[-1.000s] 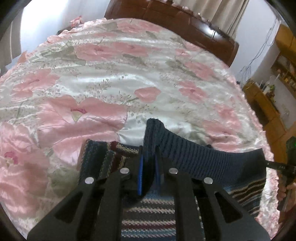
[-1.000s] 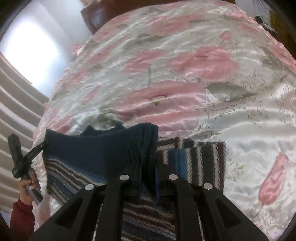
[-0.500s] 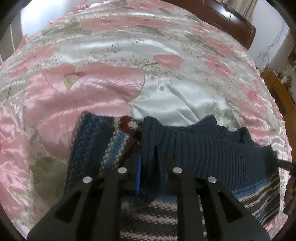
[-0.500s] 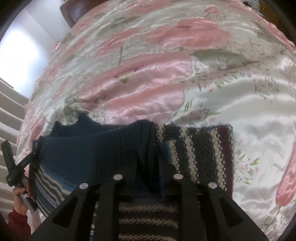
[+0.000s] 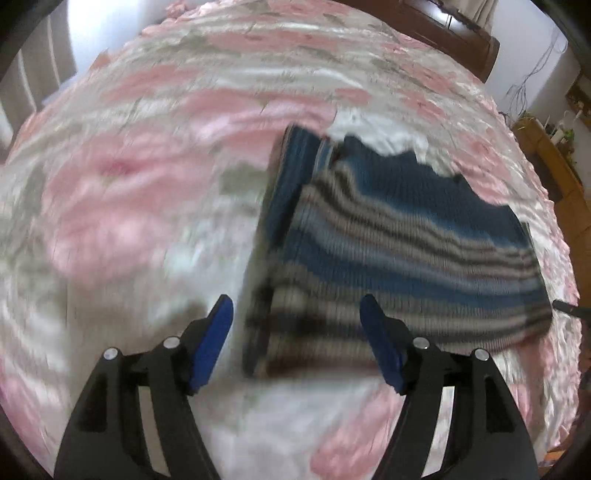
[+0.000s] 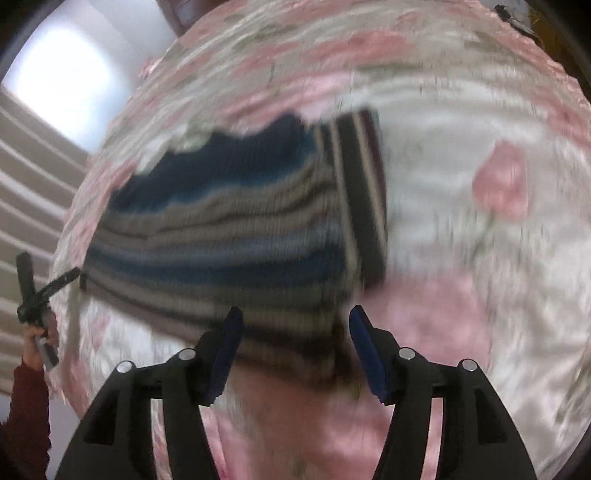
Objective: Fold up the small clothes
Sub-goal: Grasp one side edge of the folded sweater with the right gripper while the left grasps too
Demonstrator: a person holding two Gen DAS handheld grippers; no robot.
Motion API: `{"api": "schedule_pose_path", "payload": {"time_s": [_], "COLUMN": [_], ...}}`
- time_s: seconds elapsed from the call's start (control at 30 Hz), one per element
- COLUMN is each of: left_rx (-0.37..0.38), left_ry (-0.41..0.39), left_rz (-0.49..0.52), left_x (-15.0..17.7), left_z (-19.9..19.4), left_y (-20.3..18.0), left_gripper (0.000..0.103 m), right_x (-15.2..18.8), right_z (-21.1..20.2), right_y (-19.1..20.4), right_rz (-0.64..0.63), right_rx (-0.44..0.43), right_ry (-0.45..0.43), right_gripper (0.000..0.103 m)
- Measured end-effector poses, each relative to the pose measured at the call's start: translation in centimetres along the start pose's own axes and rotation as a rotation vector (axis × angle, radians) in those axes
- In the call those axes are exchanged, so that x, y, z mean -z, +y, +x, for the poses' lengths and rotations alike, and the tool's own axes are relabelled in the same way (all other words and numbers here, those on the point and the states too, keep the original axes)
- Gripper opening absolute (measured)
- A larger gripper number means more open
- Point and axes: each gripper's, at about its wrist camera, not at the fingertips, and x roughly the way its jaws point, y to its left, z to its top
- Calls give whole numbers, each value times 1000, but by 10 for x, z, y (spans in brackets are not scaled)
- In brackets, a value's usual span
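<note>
A small knitted sweater (image 5: 399, 251), navy at the top with blue, grey and dark stripes, lies folded flat on the flowered bedspread (image 5: 140, 192); a striped sleeve is tucked along its side. My left gripper (image 5: 297, 314) hangs open just before the sweater's near left corner, holding nothing. In the right wrist view the same sweater (image 6: 236, 236) lies ahead, and my right gripper (image 6: 295, 325) is open over its near edge, empty. Both views are blurred by motion.
The pink and white satin bedspread (image 6: 480, 258) covers the whole bed. A dark wooden headboard (image 5: 443, 33) stands at the far end, with wooden furniture (image 5: 554, 162) on the right. A hand in a red sleeve (image 6: 33, 376) holds the other gripper at the left edge.
Both grippers have let go of the navy knit hem and opened. The upper part now lies folded down on the sweater, and both grippers have pulled back from it.
</note>
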Motion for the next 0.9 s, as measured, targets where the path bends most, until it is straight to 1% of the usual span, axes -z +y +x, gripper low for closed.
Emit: {"api": "schedule_pose_path", "payload": {"time_s": [0.07, 0.13, 0.2, 0.23, 0.27, 0.3, 0.33, 0.37, 0.4, 0.47, 0.53, 0.63, 0.7, 0.73, 0.8, 0.83, 0.9], "left_rx": [11, 15, 22, 4, -7, -17, -23, -18, -10, 36, 75, 85, 65, 50, 43, 42, 42], "left_ry": [9, 18, 20, 21, 22, 28, 47, 72, 82, 84, 66, 46, 65, 84, 102, 98, 90], "left_rz": [2, 5, -3, -3, -5, -13, -29, -45, -58, -97, -124, -114, -97, -90, -97, -101, -105], "left_x": [13, 18, 20, 19, 19, 19, 18, 16, 15, 13, 11, 11, 14, 16, 21, 22, 23], "left_z": [0, 4, 9, 13, 16, 20, 25, 30, 31, 25, 13, 3, 10, 18, 29, 32, 35], "left_y": [1, 0, -4, -6, -7, -7, -5, -2, -1, 5, 10, 14, 15, 15, 18, 19, 19], "left_gripper": [69, 67, 66, 63, 52, 45, 22, 10, 10, 9, 9, 9, 9, 9, 9, 9, 10], "right_x": [11, 15, 13, 12, 12, 12, 13, 14, 15, 15, 14, 14, 17, 20, 28, 32, 38], "right_z": [2, 7, 14, 18, 22, 27, 29, 27, 21, 5, -12, -23, -13, -1, 22, 31, 36], "right_y": [5, 7, 6, 7, 7, 6, 5, 6, 7, 10, 10, 7, 3, -1, -11, -15, -20], "right_rz": [-29, -27, -8, -5, -5, 1, 30, 36, 30, 16, 28, 38, 37, 49, 76, 83, 100], "right_rx": [19, 13, -10, -1, 15, 29, 26, 11, -9, -32, -60, -67, -35, -15, 6, 7, -12], "right_ry": [4, 6, 13, 23, 35, 55, 69, 75, 64, 36, 6, -8, 20, 52, 102, 111, 100], "right_gripper": [61, 61, 54, 51, 39, 24, 18, 13, 13, 12, 12, 12, 12, 12, 12, 12, 12]}}
